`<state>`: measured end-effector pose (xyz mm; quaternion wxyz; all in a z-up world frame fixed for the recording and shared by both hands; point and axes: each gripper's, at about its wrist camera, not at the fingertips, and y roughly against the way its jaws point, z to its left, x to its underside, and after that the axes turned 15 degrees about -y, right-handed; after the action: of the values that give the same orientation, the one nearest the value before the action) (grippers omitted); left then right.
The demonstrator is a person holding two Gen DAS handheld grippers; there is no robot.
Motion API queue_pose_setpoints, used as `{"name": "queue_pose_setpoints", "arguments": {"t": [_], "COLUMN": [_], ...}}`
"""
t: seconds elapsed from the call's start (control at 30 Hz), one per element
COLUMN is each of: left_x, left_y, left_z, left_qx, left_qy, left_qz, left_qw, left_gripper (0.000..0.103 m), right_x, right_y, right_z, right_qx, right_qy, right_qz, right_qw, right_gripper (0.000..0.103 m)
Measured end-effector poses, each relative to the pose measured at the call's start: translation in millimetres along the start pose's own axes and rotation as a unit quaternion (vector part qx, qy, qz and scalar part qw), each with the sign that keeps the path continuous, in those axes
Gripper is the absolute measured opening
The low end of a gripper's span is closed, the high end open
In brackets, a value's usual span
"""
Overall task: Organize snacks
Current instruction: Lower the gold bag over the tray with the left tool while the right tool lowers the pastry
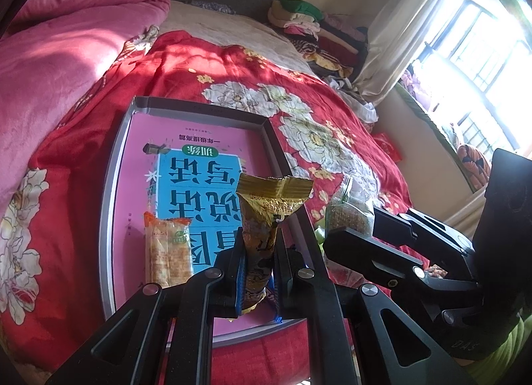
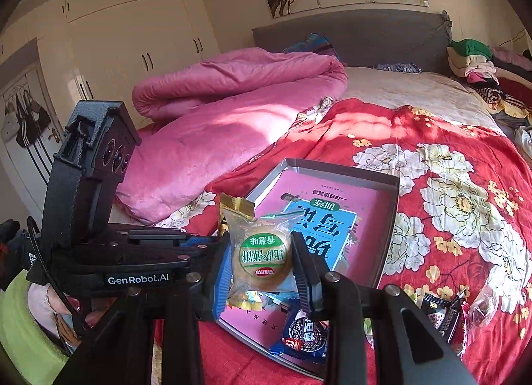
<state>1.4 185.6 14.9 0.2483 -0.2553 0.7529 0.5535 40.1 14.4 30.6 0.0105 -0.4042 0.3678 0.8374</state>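
Observation:
A shallow grey box (image 1: 109,182) with a pink and blue book as its floor lies on the red floral bedspread; it also shows in the right wrist view (image 2: 395,185). My left gripper (image 1: 257,272) is shut on a gold snack packet (image 1: 266,212), held upright over the box's near end. An orange cracker packet (image 1: 168,248) lies in the box to its left. My right gripper (image 2: 261,260) is shut on a clear-wrapped round cake with a green label (image 2: 261,253), above the box's near corner. A blue cookie packet (image 2: 304,335) lies at the box's near edge.
A dark snack packet (image 2: 440,313) and clear wrappers lie on the bedspread right of the box. A pink quilt (image 2: 216,118) is bunched at the left. Folded clothes (image 1: 309,29) are piled by the headboard. A window and curtain (image 1: 415,25) are on the right.

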Motion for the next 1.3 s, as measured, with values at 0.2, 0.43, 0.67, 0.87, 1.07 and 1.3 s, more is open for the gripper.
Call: {"name": "queue_pose_setpoints", "arguments": {"t": [0.2, 0.43, 0.67, 0.87, 1.07, 1.3], "left_x": [3.7, 8.2, 12.9, 15.0, 19.3, 21.6], "left_y": [-9.7, -20.8, -33.3, -41.9, -48.6, -52.3], "left_z": [6.0, 10.3, 7.1, 7.7, 13.0, 16.1], "left_qx": [-0.004, -0.003, -0.002, -0.004, -0.009, -0.017], "left_qy": [0.005, 0.009, 0.004, 0.004, 0.012, 0.016], "left_qz": [0.022, 0.042, 0.065, 0.08, 0.096, 0.103], "left_qw": [0.9997, 0.999, 0.9979, 0.9968, 0.9953, 0.9944], "left_gripper": [0.013, 0.013, 0.013, 0.013, 0.013, 0.013], "right_x": [3.2, 9.7, 15.1, 18.5, 23.4, 26.2], "right_y": [-5.5, -15.0, -20.9, -24.6, -27.9, -31.0], "right_z": [-4.3, -13.2, -21.0, -27.7, -29.0, -29.8], "right_qx": [0.003, 0.009, 0.013, 0.016, 0.014, 0.011], "right_qy": [-0.008, -0.017, -0.024, -0.032, -0.032, -0.032], "right_qz": [0.005, 0.018, 0.026, 0.034, 0.042, 0.046], "right_qw": [1.0, 1.0, 0.999, 0.999, 0.999, 0.998], "right_gripper": [0.034, 0.034, 0.034, 0.034, 0.034, 0.034]}}
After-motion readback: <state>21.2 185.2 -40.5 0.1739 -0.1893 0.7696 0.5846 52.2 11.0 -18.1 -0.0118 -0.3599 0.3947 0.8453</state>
